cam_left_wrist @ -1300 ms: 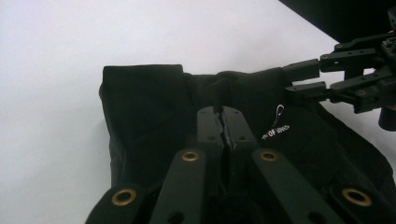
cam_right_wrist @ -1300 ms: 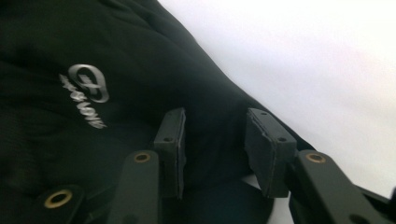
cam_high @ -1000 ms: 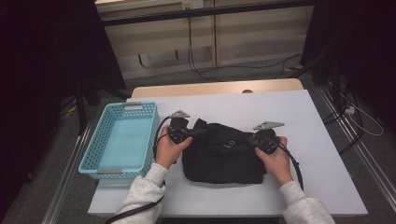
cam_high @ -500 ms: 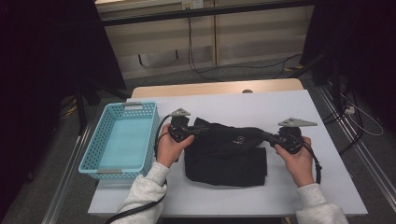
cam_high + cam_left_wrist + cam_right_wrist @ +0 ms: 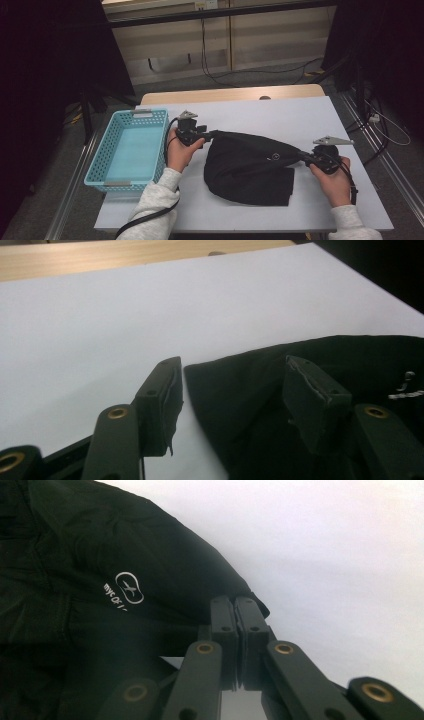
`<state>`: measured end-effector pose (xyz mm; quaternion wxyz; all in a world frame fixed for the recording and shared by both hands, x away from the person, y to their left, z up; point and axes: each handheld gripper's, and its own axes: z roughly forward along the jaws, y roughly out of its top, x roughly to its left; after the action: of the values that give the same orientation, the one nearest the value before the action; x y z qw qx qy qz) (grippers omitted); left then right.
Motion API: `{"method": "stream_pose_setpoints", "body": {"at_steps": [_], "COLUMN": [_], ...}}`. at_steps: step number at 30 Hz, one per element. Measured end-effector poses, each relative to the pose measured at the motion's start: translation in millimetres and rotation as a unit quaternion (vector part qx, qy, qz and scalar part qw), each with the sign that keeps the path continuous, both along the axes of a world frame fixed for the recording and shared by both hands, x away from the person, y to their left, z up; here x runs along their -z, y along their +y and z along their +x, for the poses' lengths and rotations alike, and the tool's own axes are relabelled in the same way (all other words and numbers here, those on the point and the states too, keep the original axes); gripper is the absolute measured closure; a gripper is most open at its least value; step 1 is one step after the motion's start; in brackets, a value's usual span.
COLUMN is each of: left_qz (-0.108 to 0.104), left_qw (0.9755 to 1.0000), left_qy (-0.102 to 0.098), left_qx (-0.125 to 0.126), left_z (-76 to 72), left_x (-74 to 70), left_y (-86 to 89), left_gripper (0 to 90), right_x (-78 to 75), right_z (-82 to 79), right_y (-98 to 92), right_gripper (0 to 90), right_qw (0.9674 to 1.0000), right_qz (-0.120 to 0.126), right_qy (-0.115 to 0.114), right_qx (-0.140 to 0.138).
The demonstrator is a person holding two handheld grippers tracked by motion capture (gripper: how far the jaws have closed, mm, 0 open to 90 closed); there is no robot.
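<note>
A black garment (image 5: 250, 167) with a small white logo (image 5: 129, 589) lies on the white table (image 5: 280, 110), pulled out to a point at each side. My left gripper (image 5: 212, 134) sits at its left tip. Its jaws have just been opening and now stand open (image 5: 235, 367), with the cloth's corner (image 5: 225, 385) loose between them and neither pad pressing on it. My right gripper (image 5: 302, 157) is at the garment's right tip, shut (image 5: 235, 602) on a pinch of the black cloth (image 5: 100, 555) and holding it stretched toward the right.
A light blue plastic basket (image 5: 95, 167) stands at the table's left edge, close to my left hand. Bare white tabletop lies behind the garment and to its right. A wooden strip (image 5: 230, 94) runs along the table's far edge.
My right gripper has moved to the right with the cloth's corner, stretching the garment out wider. My left gripper's jaws have opened and let go of the other corner.
</note>
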<state>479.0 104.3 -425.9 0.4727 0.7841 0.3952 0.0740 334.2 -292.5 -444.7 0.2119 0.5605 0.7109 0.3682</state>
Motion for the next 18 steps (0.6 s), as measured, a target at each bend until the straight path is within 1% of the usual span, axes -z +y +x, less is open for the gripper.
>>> {"method": "stream_pose_setpoints", "body": {"at_steps": [1,4,5,6,7,8,10,11,13,14,15,18], "left_qz": [0.000,0.016,0.024,0.026,0.026,0.029,0.039,0.047,0.057,0.059,0.056,0.062], "left_qw": [1.0000,0.9998,0.9997,0.9996,0.9996,0.9994,0.9990,0.9985,0.9981,0.9979,0.9981,0.9977], "left_qy": [0.003,0.009,0.007,0.008,0.015,0.017,0.023,0.026,0.017,0.020,0.021,0.018], "left_qx": [-0.001,-0.001,0.002,0.002,0.003,0.002,0.007,0.012,0.013,0.017,0.017,0.022], "left_z": [2.0,7.1,9.3,11.3,13.1,14.5,16.5,17.2,17.7,18.1,17.9,17.7], "left_x": [2.7,10.4,13.5,17.0,20.5,24.3,30.1,32.1,35.3,36.2,37.2,39.5], "left_y": [0.2,-2.2,-3.8,-6.1,-7.5,-9.3,-12.1,-13.3,-16.3,-17.2,-18.9,-21.7], "left_gripper": [41.1,41.0,41.3,41.8,41.8,41.8,41.4,40.8,39.6,38.7,38.6,38.1], "right_x": [0.5,3.0,3.8,4.6,5.0,5.1,4.2,3.7,3.7,4.2,4.6,4.6], "right_z": [-0.6,-0.9,-0.8,-0.4,-0.5,-0.4,-0.7,-1.0,-1.1,-0.8,-0.8,-1.1], "right_y": [-0.9,-2.6,-2.4,-1.9,-1.2,-0.8,0.0,0.3,0.7,1.1,1.5,2.3], "right_gripper": [87.8,87.8,87.7,87.7,87.7,87.6,87.6,87.5,87.4,87.3,87.3,87.2], "right_qw": [1.0000,1.0000,1.0000,1.0000,1.0000,1.0000,1.0000,1.0000,1.0000,0.9999,1.0000,0.9999], "right_qz": [0.000,0.003,0.002,-0.001,-0.003,-0.005,-0.005,-0.004,-0.006,-0.007,-0.005,-0.006], "right_qy": [0.000,0.003,0.004,0.004,0.005,0.004,0.000,-0.001,-0.003,-0.002,-0.001,-0.001], "right_qx": [0.002,0.004,0.003,0.001,0.000,-0.002,-0.004,-0.004,-0.005,-0.007,-0.007,-0.008]}}
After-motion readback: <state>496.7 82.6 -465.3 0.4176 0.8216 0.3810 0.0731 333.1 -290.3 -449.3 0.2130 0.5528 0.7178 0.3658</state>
